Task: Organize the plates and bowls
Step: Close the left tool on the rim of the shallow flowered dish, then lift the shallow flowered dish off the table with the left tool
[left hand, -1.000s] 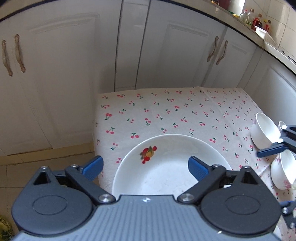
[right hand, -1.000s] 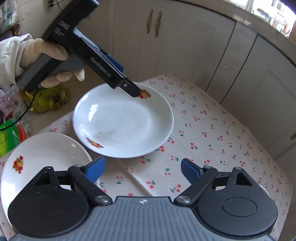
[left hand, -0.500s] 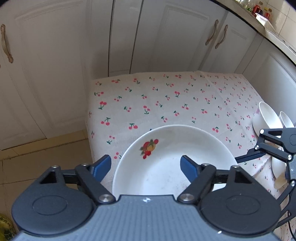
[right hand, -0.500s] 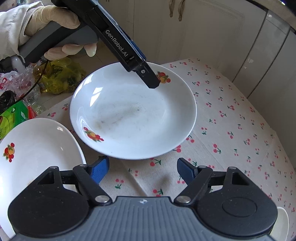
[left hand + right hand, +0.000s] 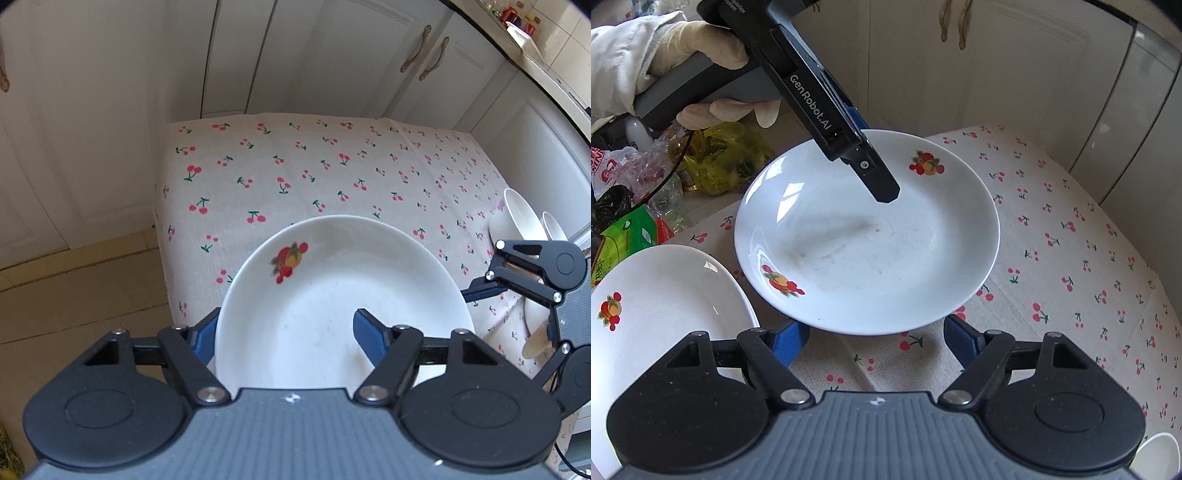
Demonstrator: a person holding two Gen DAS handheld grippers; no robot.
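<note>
Plate (image 5: 343,295): its near rim sits between the left gripper's (image 5: 284,334) jaws, which have just been closing, one finger under, one over; firm contact unconfirmed. It lies tilted on the cherry tablecloth (image 5: 295,166). Right gripper (image 5: 873,341) hovers open, empty. Advice: seat the rim deep before lifting toward the second plate (image 5: 665,295).

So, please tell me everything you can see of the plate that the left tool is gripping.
The plate is round, white and glossy, like glazed ceramic, shallow, with two fruit prints on its inside and faint brownish smears in the middle. It is tilted over the cherry cloth. The left tool, which has just been closing, clamps its rim, one finger inside.
</note>
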